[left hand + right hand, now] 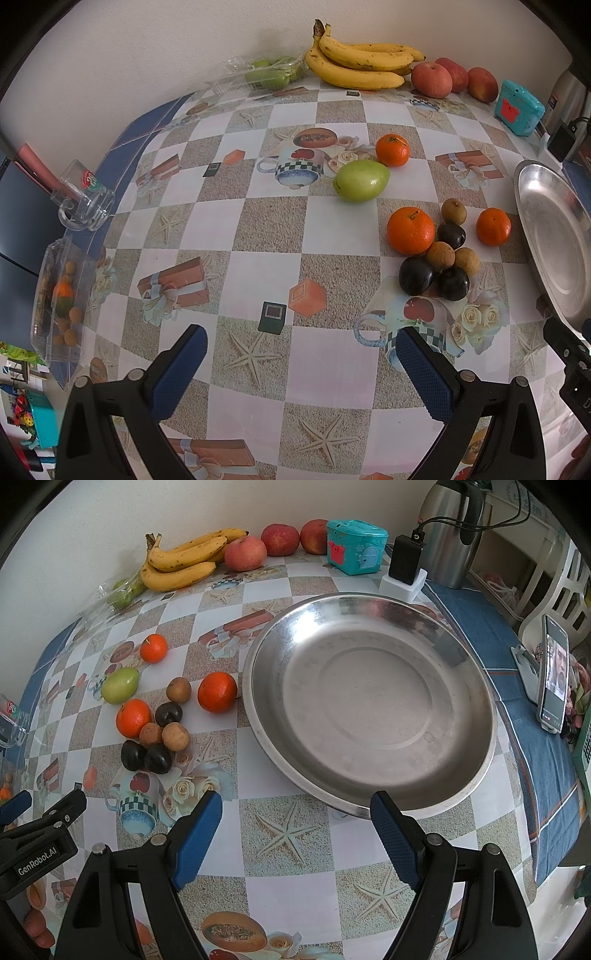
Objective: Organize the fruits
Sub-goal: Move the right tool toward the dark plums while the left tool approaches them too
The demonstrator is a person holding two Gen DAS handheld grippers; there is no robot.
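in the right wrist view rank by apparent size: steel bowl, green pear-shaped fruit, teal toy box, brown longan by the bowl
1. Round steel bowl
2. Teal toy box
3. Green pear-shaped fruit, close to the box; distance makes that unsure
4. Small brown longan

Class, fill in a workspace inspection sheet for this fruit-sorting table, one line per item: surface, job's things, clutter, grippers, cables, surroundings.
Surface: table under a checked, picture-printed cloth.
Job's things: steel dish, nothing in it; beside it three oranges, a green fruit, three brown longans and three dark plums, loose on the cloth.
Clutter: bananas, apples, teal toy box, clear fruit boxes, glass mug.
Grippers: left gripper and right gripper both open, holding nothing, above the cloth.
Cables: black lead from the charger, running past the steel flask.
Surroundings: white wall; phone on a stand.
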